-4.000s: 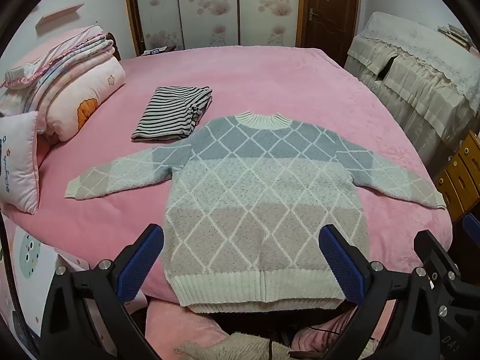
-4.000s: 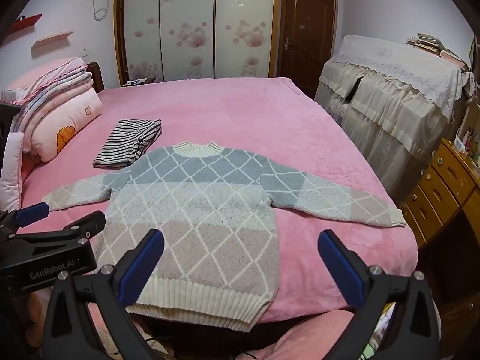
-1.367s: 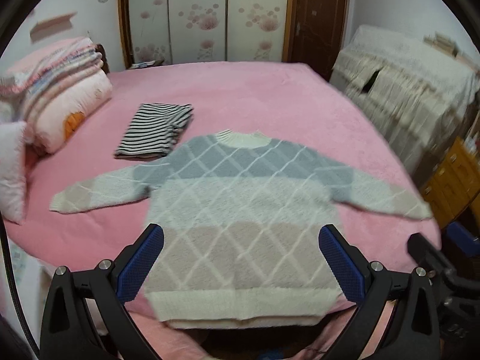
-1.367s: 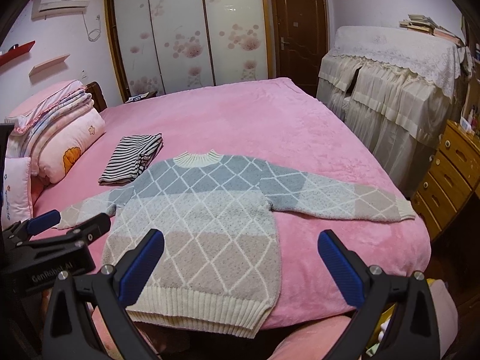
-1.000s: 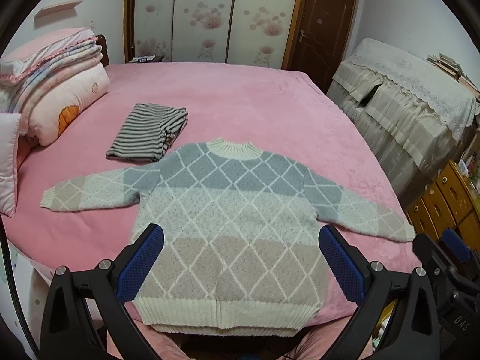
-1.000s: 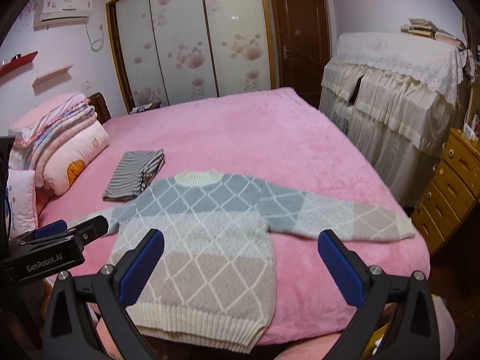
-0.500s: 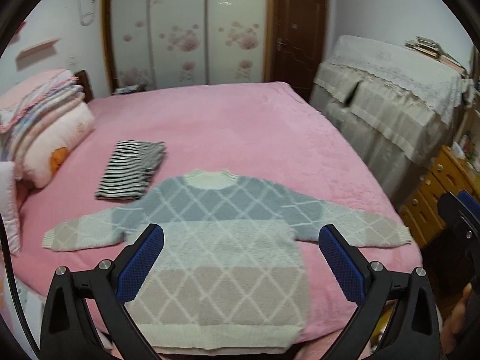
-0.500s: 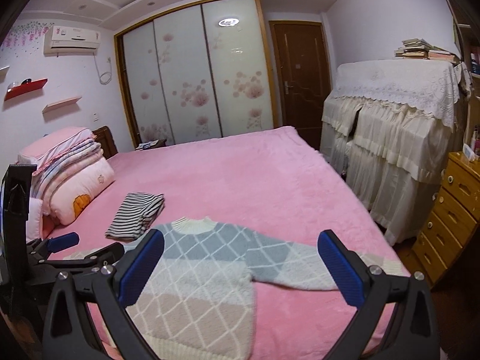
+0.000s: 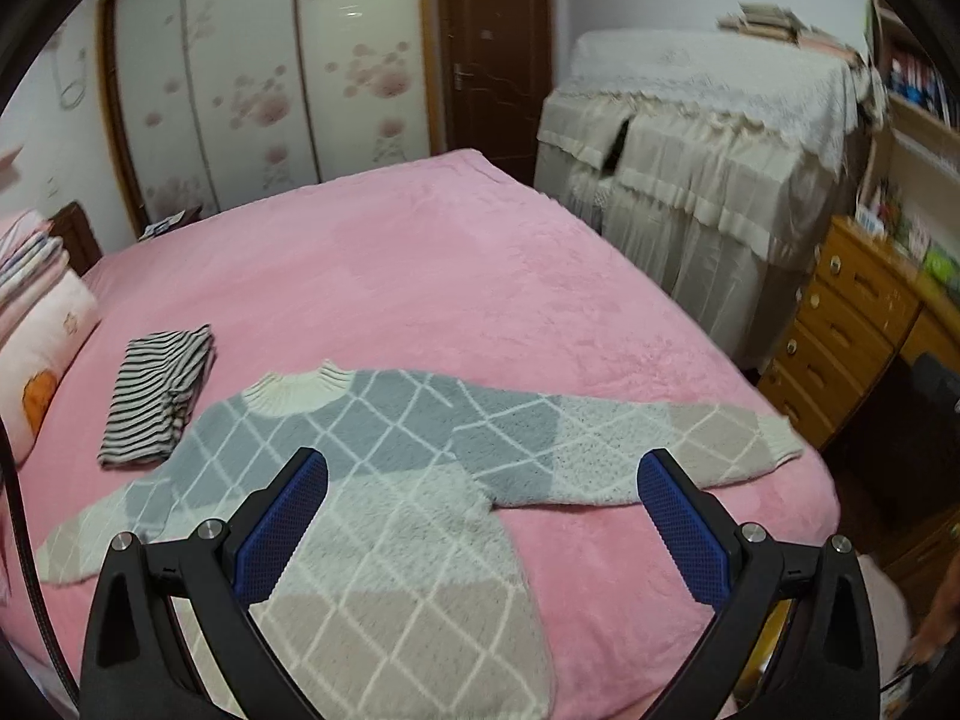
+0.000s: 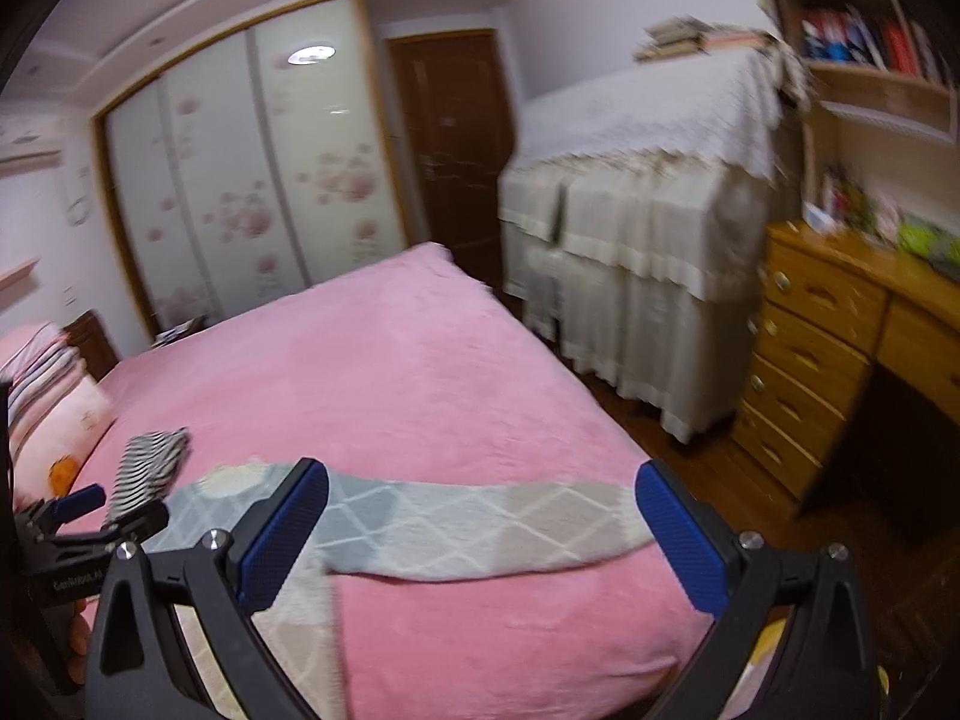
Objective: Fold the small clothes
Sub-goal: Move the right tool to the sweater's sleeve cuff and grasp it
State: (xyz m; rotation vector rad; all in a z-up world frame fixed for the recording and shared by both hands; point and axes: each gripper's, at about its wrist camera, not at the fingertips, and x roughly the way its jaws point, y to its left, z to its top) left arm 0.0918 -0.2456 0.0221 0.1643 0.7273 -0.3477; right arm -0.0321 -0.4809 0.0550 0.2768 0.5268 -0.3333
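Observation:
A grey, blue and beige diamond-pattern sweater lies flat, face up, on the pink bed, both sleeves spread out. Its right sleeve reaches the bed's right edge and also shows in the right wrist view. My left gripper is open and empty, held above the sweater's body. My right gripper is open and empty, above the right sleeve. The left gripper shows at the left edge of the right wrist view.
A folded black-and-white striped garment lies left of the sweater's collar. Pillows and folded quilts are stacked at the bed's left. A cloth-covered cabinet and a wooden chest of drawers stand right of the bed.
Both grippers have swung to the right and lifted. The sweater's right sleeve is now centred in both views. Nothing on the bed has moved.

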